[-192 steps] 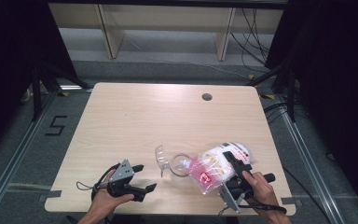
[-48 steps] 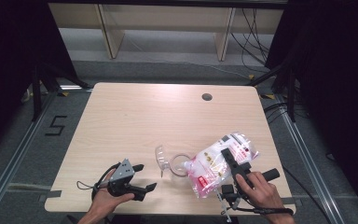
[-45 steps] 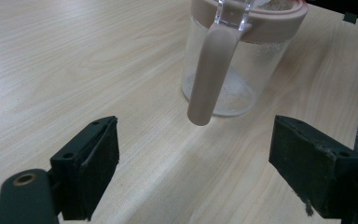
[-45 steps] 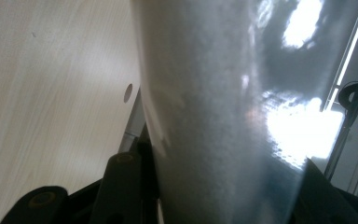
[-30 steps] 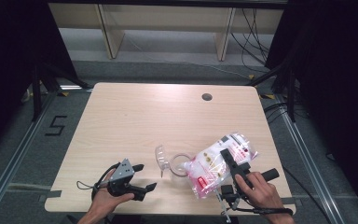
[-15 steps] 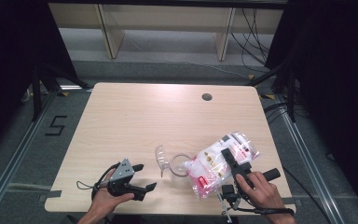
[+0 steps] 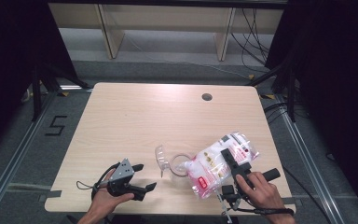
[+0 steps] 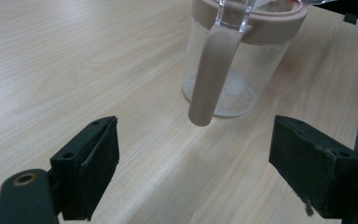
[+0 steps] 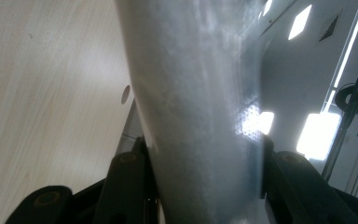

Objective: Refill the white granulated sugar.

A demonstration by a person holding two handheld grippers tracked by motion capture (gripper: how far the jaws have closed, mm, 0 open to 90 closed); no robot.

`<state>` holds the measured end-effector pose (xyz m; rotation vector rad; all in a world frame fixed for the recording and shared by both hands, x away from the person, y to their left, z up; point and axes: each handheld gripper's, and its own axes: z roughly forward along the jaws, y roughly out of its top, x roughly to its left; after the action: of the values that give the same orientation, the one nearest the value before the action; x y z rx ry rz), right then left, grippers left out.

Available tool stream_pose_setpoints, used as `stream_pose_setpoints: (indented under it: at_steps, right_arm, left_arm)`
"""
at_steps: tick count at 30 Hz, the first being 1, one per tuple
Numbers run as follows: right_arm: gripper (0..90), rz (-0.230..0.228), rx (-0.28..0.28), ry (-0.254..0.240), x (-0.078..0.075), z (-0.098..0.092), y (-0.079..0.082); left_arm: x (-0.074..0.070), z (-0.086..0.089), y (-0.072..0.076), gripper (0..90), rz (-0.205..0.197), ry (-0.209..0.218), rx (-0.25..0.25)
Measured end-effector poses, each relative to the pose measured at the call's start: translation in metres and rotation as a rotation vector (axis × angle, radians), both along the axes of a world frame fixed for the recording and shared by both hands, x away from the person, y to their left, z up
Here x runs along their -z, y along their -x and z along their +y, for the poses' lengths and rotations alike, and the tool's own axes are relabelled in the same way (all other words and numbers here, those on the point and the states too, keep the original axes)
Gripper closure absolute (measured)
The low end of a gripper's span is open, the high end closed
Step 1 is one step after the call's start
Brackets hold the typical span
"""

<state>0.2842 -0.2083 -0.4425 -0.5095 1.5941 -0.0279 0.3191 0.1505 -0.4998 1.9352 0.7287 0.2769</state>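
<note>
My right gripper (image 7: 233, 163) clamped on bag (image 7: 214, 165), tilted over jug (image 7: 179, 164). My left gripper (image 7: 142, 179) jaws apart, nothing between, resting on table (image 7: 135, 116).

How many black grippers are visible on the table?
2. The left gripper rests near the table's front left edge, jaws open. The right gripper at the front right holds the plastic bag tilted over the clear jar.

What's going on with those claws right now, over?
Right claw shut on bag, tipped over jug. Left claw open, resting on table, jaws toward jug. Nothing in the way.
</note>
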Motion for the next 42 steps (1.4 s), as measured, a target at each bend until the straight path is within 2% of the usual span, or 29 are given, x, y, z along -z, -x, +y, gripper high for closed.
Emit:
stream_pose_setpoints:
  at_steps: [3, 5, 8, 15, 16, 18, 23, 27, 28, 29, 37, 38, 39, 40, 41, 42]
  right_arm:
    - [62.2, 0.009, 0.009, -0.032, 0.0027, -0.0013, 0.0002]
    - [62.3, 0.0, -0.003, 0.003, -0.0003, 0.0, -0.0001]
    - [62.5, 0.002, 0.01, -0.018, 0.001, -0.0008, 0.0007]
    - [62.8, -0.002, -0.001, -0.009, 0.0, -0.0001, 0.0008]
    - [62.8, 0.001, 0.009, -0.024, 0.0014, -0.001, 0.0014]
    - [62.8, 0.001, 0.009, -0.024, 0.0012, -0.0011, 0.0016]
    - [62.9, -0.003, 0.005, -0.026, 0.0007, -0.001, 0.0017]
    - [63.0, -0.007, -0.013, 0.005, -0.0017, -0.0003, 0.0003]
    - [63.1, -0.02, -0.023, 0.008, -0.0027, 0.0004, 0.0004]
    - [63.1, -0.025, -0.026, 0.012, -0.0033, 0.0004, 0.0005]
    - [63.3, -0.028, -0.038, 0.009, -0.0028, 0.0006, -0.0001]
    - [63.4, -0.016, -0.027, 0.008, -0.0021, 0.0004, 0.0001]
    - [63.4, -0.028, -0.04, 0.011, -0.0029, 0.0008, 0.0]
    - [63.5, -0.02, -0.028, 0.031, -0.0042, 0.001, 0.0006]
    - [63.5, -0.022, -0.032, 0.029, -0.0038, 0.0008, 0.0007]
    - [63.5, -0.01, -0.018, 0.006, -0.0016, -0.0003, 0.0009]
  left_arm:
    - [-0.0001, 0.0001, 0.0, 15.5, -0.001, 0.0, 0.0]
    - [-0.0001, 0.0, 0.0, 15.5, -0.001, -0.001, 0.0]
    - [-0.0002, 0.0001, 0.0001, 15.5, -0.001, -0.002, 0.0]
    - [0.0, -0.0001, 0.0004, 15.5, 0.003, 0.003, -0.002]
    - [0.0001, -0.0004, 0.0008, 15.6, 0.01, 0.007, -0.007]
    - [-0.0003, 0.0001, 0.0001, 15.5, -0.003, -0.003, 0.001]
    - [-0.0002, 0.0001, 0.0001, 15.5, -0.002, -0.002, 0.0]
    - [-0.0001, -0.0003, 0.0008, 15.6, 0.008, 0.005, -0.008]
    - [0.0, -0.0004, 0.0007, 15.5, 0.009, 0.006, -0.006]
    - [-0.0003, 0.0001, 0.0001, 15.5, -0.002, -0.003, 0.001]
    - [0.0, 0.0, -0.0001, 15.5, 0.0, -0.001, 0.0]
    - [0.0, 0.0, -0.0001, 15.5, 0.0, -0.001, 0.0]
    - [0.0001, -0.0001, -0.0001, 15.5, 0.0, -0.001, 0.0]
    - [0.0001, -0.0001, -0.0002, 15.5, 0.002, -0.002, 0.002]
    - [0.0, 0.0, -0.0002, 15.5, 0.004, -0.004, 0.003]
    - [0.0003, -0.0003, -0.0001, 15.5, 0.001, -0.001, -0.001]
